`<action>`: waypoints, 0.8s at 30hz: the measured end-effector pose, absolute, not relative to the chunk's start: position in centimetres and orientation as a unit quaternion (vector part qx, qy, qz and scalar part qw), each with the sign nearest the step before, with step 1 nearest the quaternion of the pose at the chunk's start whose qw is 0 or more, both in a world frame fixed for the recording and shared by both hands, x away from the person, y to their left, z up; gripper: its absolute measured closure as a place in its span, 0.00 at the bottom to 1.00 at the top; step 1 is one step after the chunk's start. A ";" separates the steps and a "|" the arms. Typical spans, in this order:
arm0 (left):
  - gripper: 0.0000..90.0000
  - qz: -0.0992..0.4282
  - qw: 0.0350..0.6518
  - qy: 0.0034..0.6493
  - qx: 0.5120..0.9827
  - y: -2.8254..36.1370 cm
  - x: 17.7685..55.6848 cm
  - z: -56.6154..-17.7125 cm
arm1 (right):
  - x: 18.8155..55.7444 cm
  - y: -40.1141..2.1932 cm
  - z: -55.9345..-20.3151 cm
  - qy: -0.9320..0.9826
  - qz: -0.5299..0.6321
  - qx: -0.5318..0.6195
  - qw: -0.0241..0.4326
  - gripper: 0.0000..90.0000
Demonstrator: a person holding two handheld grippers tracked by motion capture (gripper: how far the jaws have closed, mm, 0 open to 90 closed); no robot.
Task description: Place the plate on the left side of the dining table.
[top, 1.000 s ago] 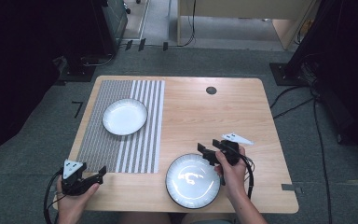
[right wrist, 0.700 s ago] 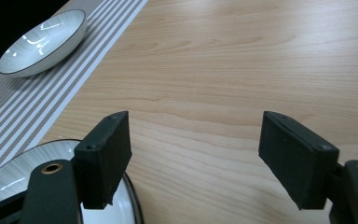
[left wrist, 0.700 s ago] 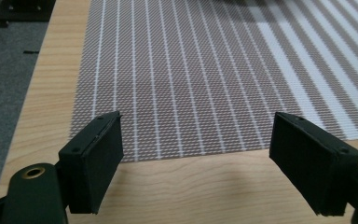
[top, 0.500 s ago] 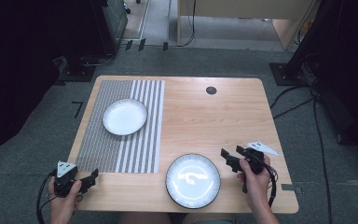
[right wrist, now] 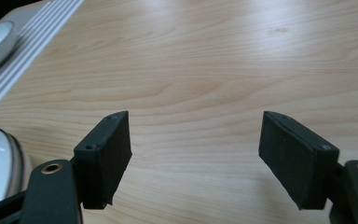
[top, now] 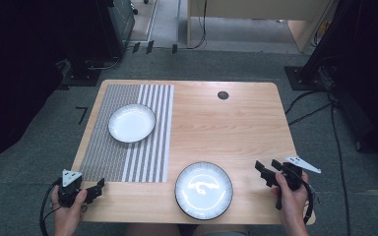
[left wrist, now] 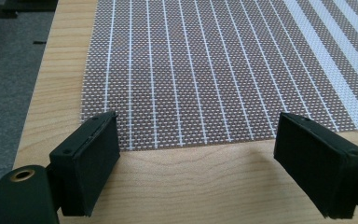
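High view: a wooden table (top: 216, 128) fills the centre of the frame, with a striped placemat (top: 128, 147) over its left part. A white plate (top: 132, 123) rests on the placemat at upper left of the tabletop; a dark-rimmed plate (top: 204, 190) sits on bare wood at lower centre, close to the near edge and just right of the placemat's lower right corner. The left gripper (top: 98, 185) lies at the lower left of the frame, at the table's near left corner, held by the left hand (top: 69, 211). The right gripper (top: 266, 172) is at the lower right of the frame, held by the right hand (top: 290, 199), apart from the dark-rimmed plate and to its right. A small dark round spot, possibly a cable hole (top: 223, 95), marks the far edge of the table.

Left gripper view: the jaws stand wide apart and have just been opening, with nothing between them; they frame the placemat's near edge and bare wood below it.

Right gripper view: the jaws stand apart over bare wood, gripping nothing. The dark-rimmed plate's edge shows at the lower left of the frame, the white plate at the upper left.
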State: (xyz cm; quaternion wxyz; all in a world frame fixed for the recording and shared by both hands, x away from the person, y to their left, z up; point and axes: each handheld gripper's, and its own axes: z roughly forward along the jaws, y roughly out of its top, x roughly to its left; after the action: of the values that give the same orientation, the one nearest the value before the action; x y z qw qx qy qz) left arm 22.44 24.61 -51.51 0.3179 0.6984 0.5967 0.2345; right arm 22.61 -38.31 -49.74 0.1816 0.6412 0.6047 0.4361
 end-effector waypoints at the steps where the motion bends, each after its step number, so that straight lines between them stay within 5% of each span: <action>1: 0.15 0.237 0.316 0.597 0.698 24.5 22.4 -51.5 | 22.5 -38.6 -49.8 0.603 0.434 0.644 0.184 0.28; 24: 0.15 0.250 0.298 0.592 0.705 24.0 22.5 -51.6 | 20.1 -43.7 -52.1 0.602 0.374 0.675 0.207 0.26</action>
State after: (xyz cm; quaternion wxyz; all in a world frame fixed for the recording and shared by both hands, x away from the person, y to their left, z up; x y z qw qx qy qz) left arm 22.47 24.04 -51.62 0.2981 0.7054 0.5924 0.2504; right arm 20.14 -43.73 -52.10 0.2074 0.6746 0.6015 0.3743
